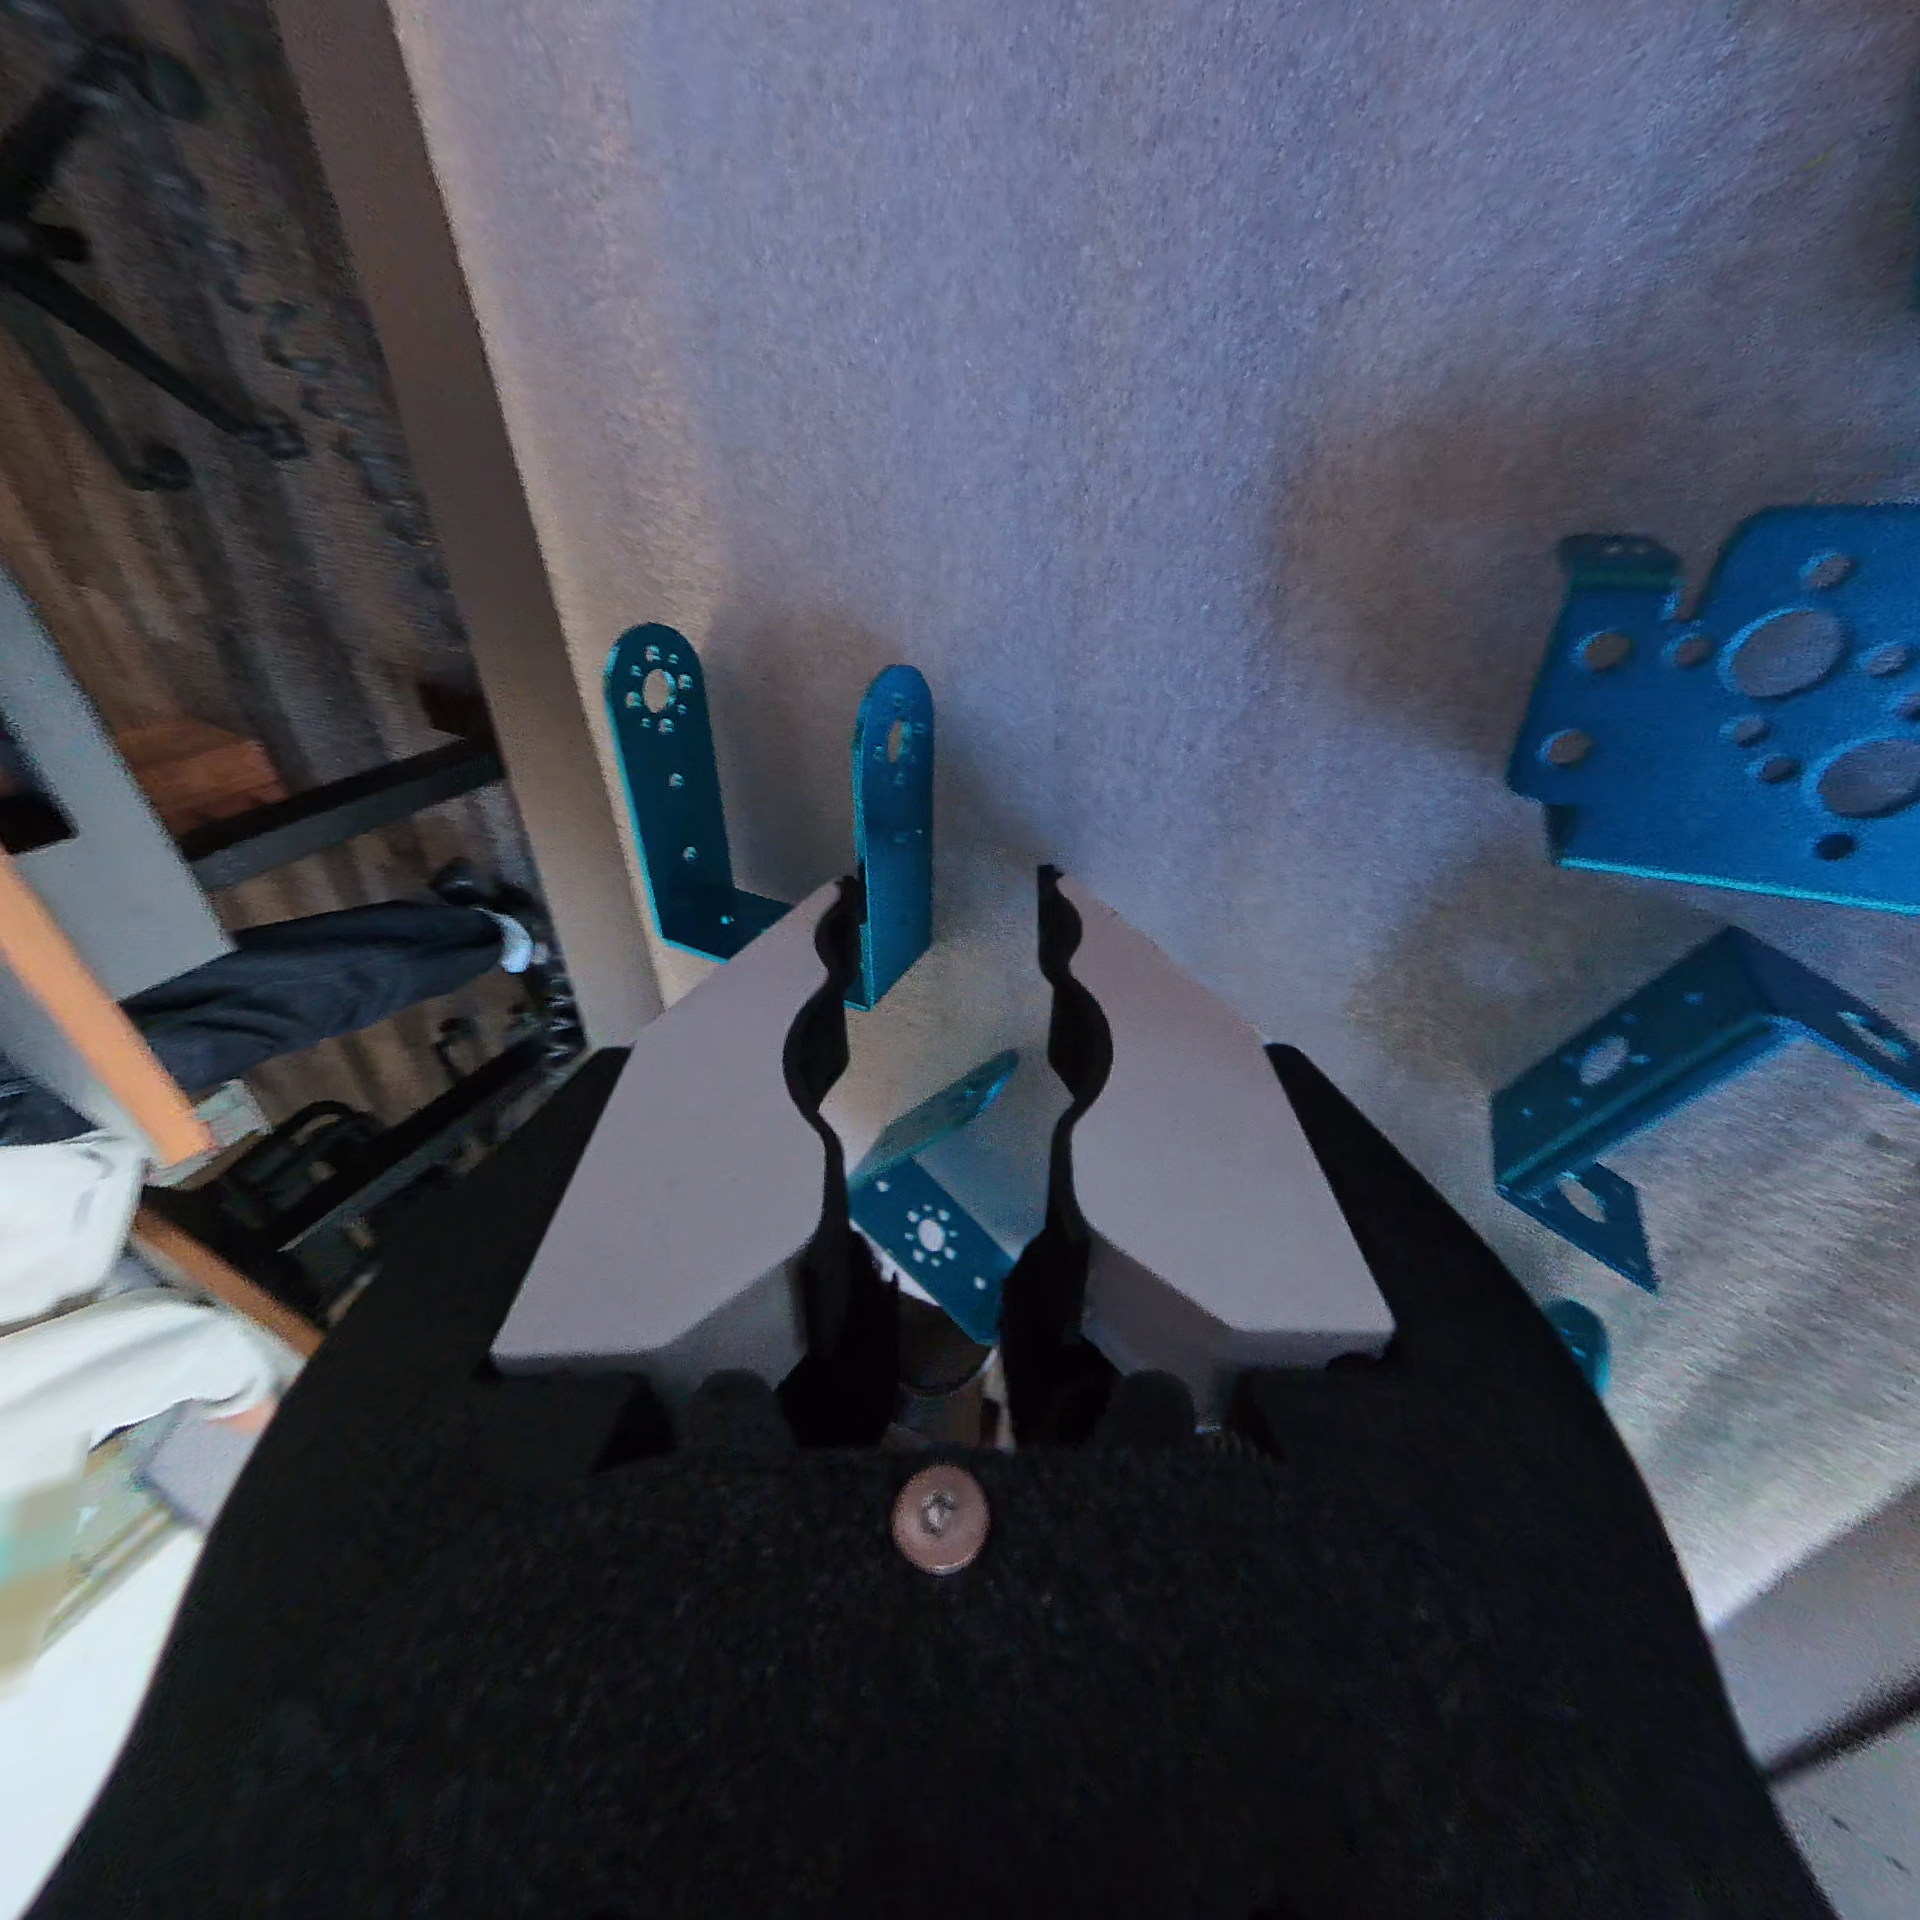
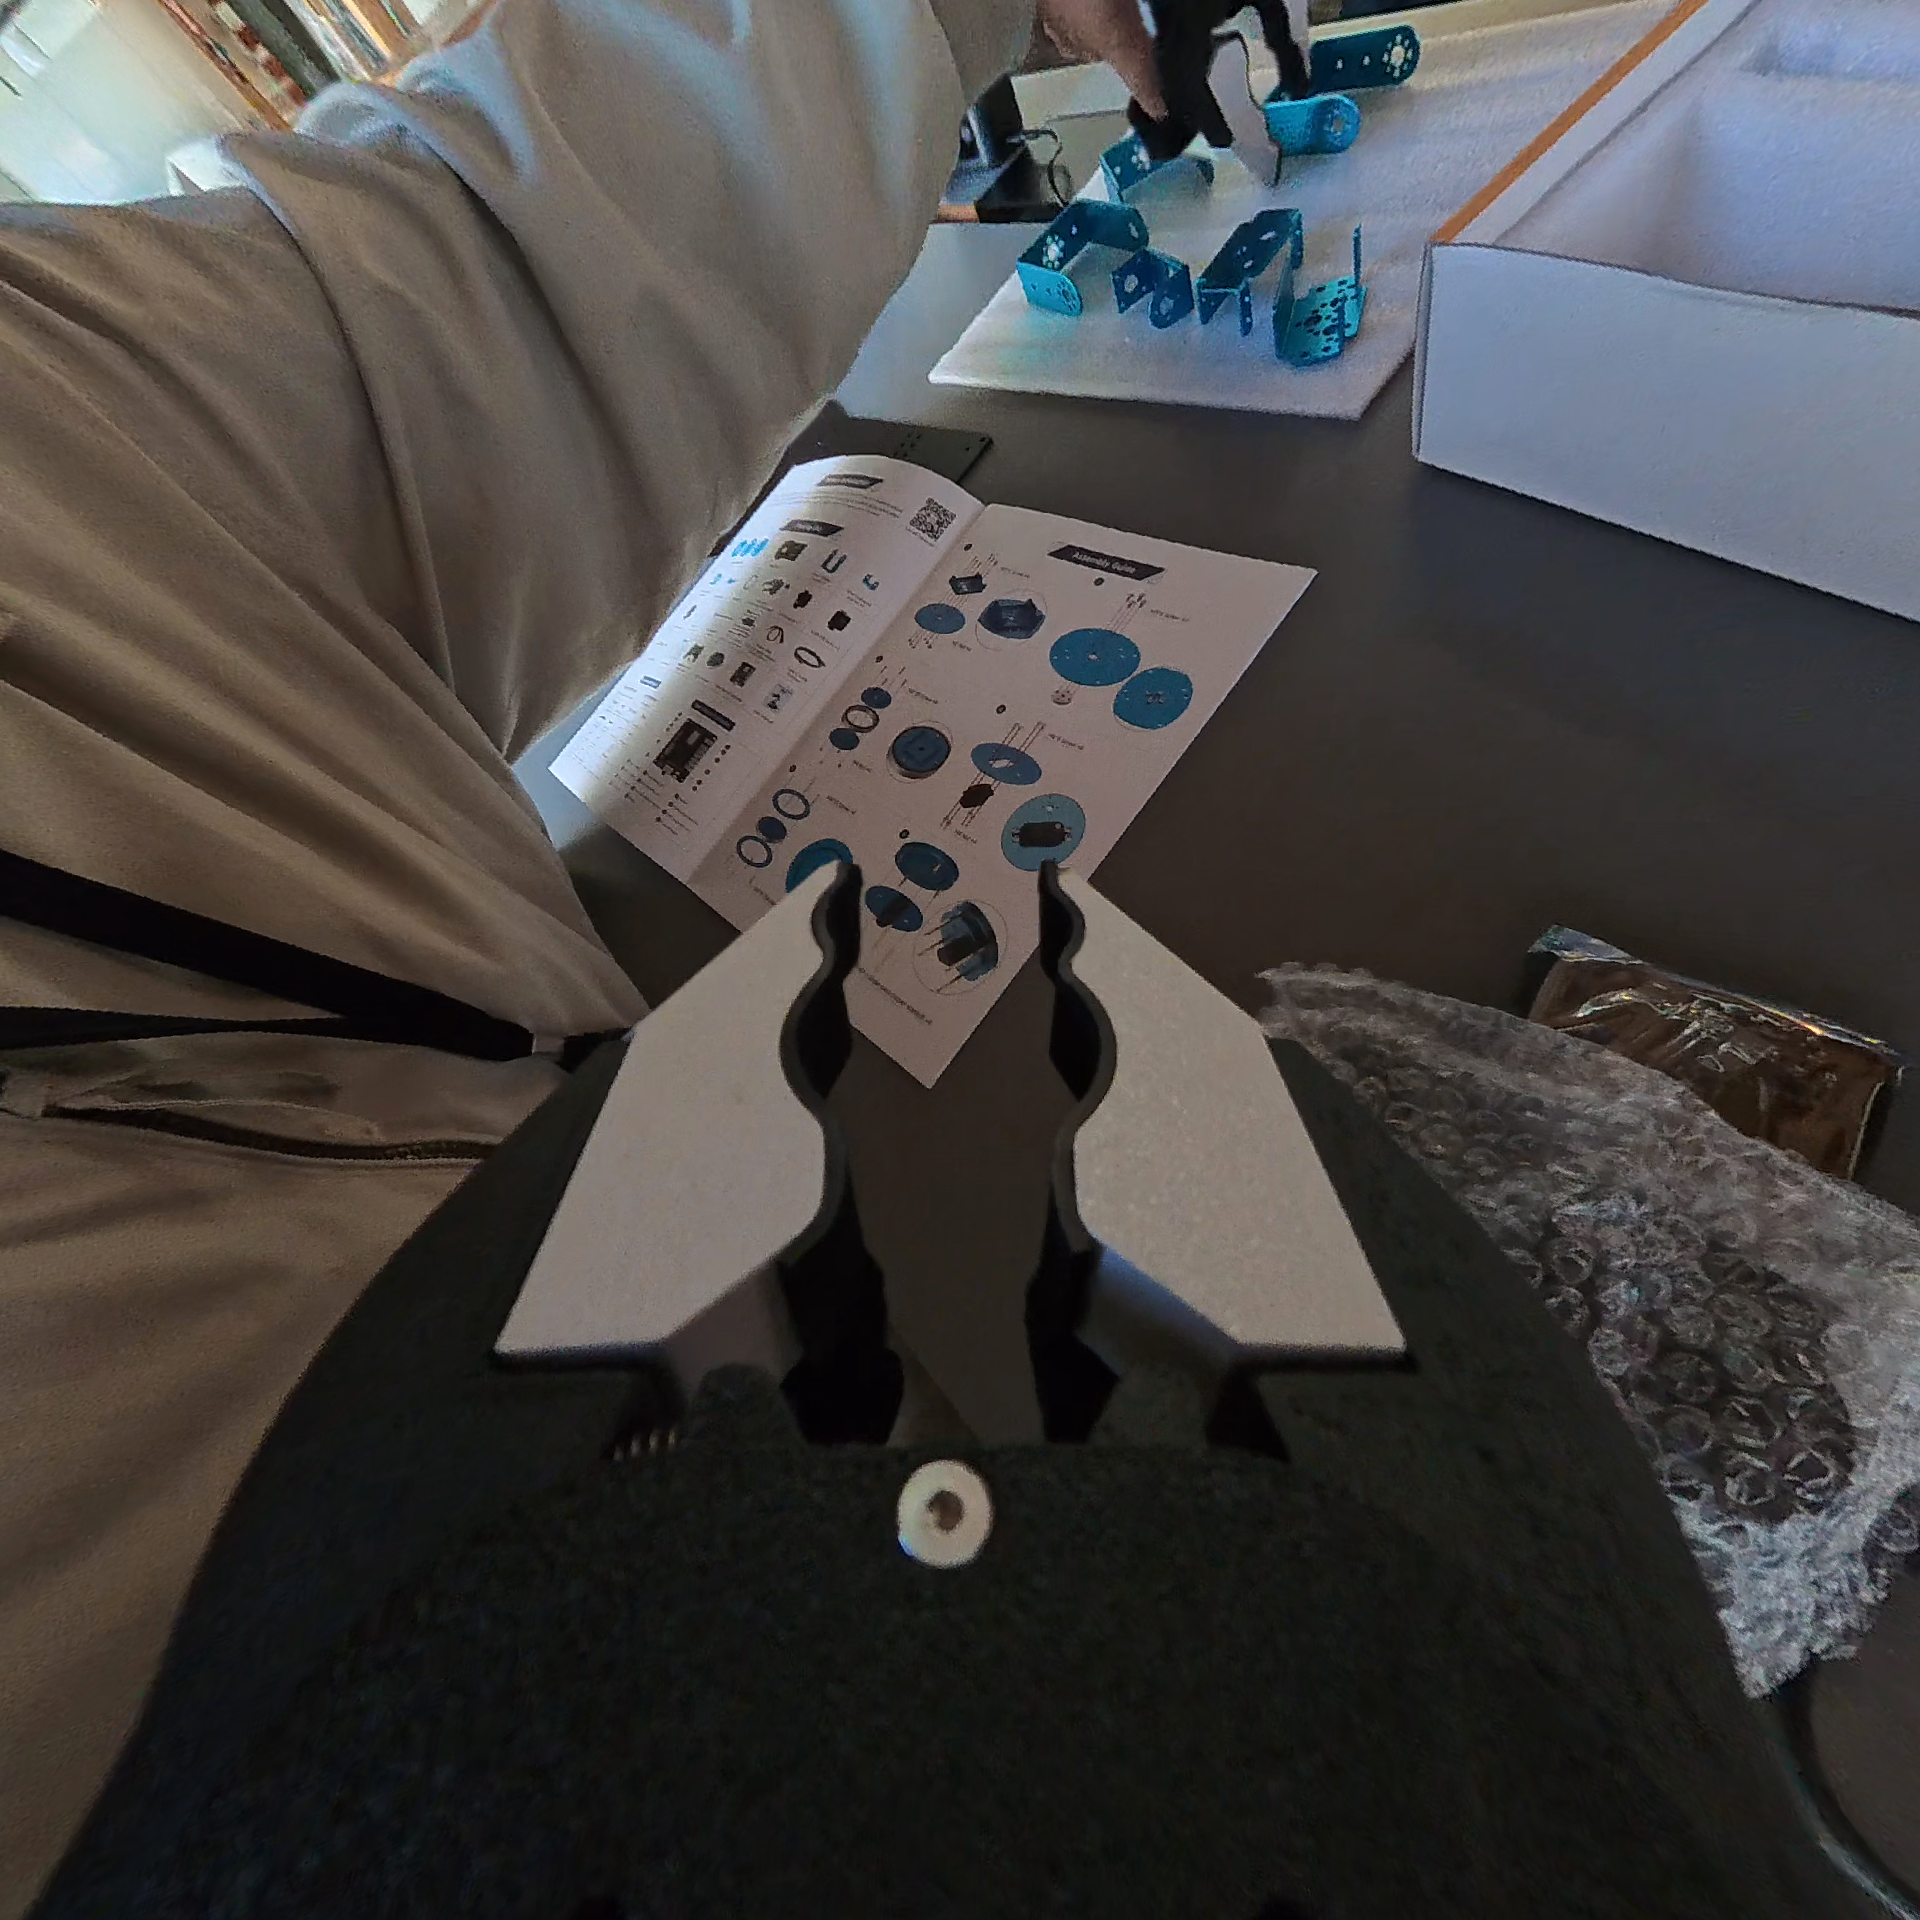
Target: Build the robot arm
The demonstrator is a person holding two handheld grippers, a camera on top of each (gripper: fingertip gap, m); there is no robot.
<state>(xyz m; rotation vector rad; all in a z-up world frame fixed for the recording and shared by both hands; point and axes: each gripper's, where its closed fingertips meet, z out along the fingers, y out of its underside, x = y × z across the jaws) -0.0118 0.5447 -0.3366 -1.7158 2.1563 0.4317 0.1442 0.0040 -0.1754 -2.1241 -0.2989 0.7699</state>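
Observation:
My left gripper (image 1: 948, 883) is open and empty, pointing down at a white foam sheet (image 1: 1143, 364). A blue U-shaped bracket (image 1: 675, 790) stands upright just beyond the fingertips, with one arm beside the left fingertip. A smaller blue bracket (image 1: 935, 1226) lies on the foam under the gap between the jaws; I cannot tell if it touches them. My right gripper (image 2: 948, 873) is open and empty, hovering over an open instruction booklet (image 2: 935, 675) on a dark table (image 2: 1507, 748). The left gripper (image 2: 1205, 94) also shows far off in the right wrist view.
A large perforated blue plate (image 1: 1745, 717) and another blue bracket (image 1: 1621, 1101) lie to the right on the foam. Several blue brackets (image 2: 1195, 270) sit on the foam sheet (image 2: 1143, 374). A white box (image 2: 1662, 416), bubble wrap (image 2: 1558, 1247), a brown foil bag (image 2: 1714, 1049) and a person's sleeve (image 2: 416, 468) are around. The grippers' ends are close to 60 cm from one another. From my left tips it is roughly 9 cm to the large perforated blue plate (image 1: 1745, 717); from my right, 50 cm. It is also in sight in the right wrist view (image 2: 1257, 233).

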